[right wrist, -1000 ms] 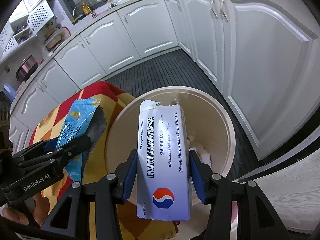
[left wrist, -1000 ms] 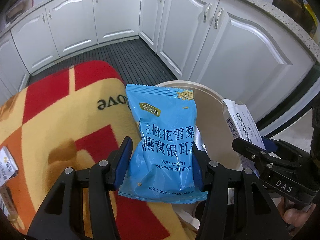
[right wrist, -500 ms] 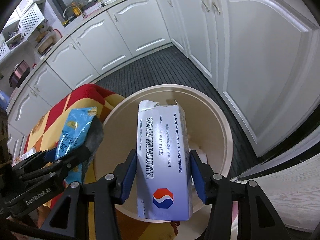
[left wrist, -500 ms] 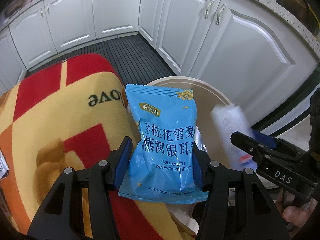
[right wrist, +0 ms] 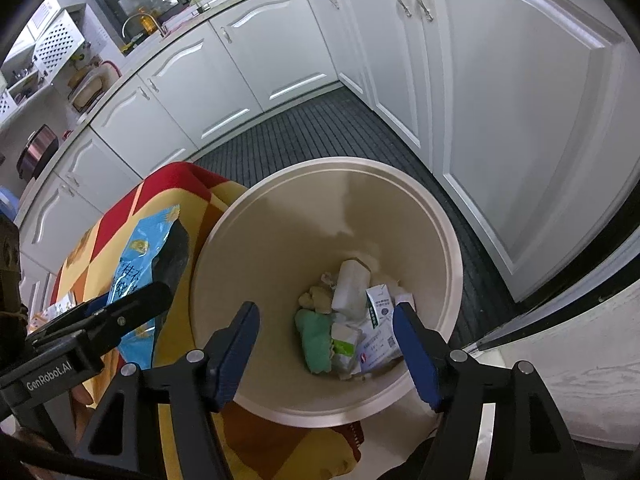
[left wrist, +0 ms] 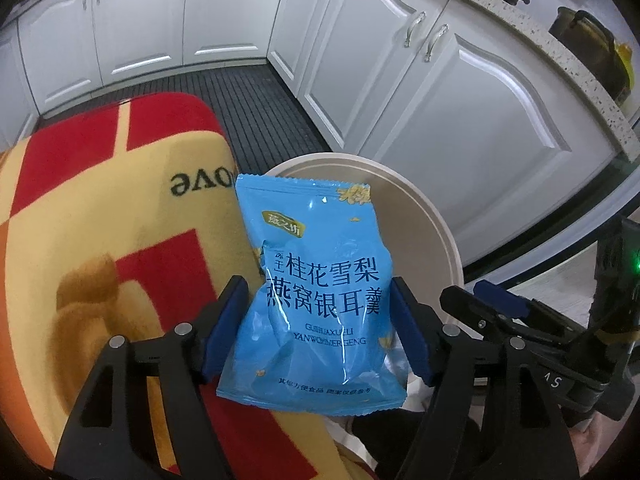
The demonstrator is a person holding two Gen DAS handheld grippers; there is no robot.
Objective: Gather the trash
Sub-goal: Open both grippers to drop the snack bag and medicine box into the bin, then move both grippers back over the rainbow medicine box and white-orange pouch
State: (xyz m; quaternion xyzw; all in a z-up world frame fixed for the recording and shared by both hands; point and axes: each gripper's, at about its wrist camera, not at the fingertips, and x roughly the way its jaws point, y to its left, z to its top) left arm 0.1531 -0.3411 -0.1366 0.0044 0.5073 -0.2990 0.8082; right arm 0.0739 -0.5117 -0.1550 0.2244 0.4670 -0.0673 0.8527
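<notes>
While the red and yellow blanket (left wrist: 100,208) covers the left side, the left tongs (left wrist: 320,340) pinch a blue snack packet (left wrist: 316,292) between their blue pads, holding it upright over the blanket, just beside the left rim of the beige trash bin (right wrist: 404,216). To the right, the right tongs (right wrist: 326,350) stand spread apart with nothing between them, above the bin's near edge. Down inside the bin lie a white medicine box (right wrist: 378,344), a green wad (right wrist: 316,336) and crumpled paper scraps (right wrist: 320,296). White cabinets (right wrist: 500,100) run along the far and right sides.
</notes>
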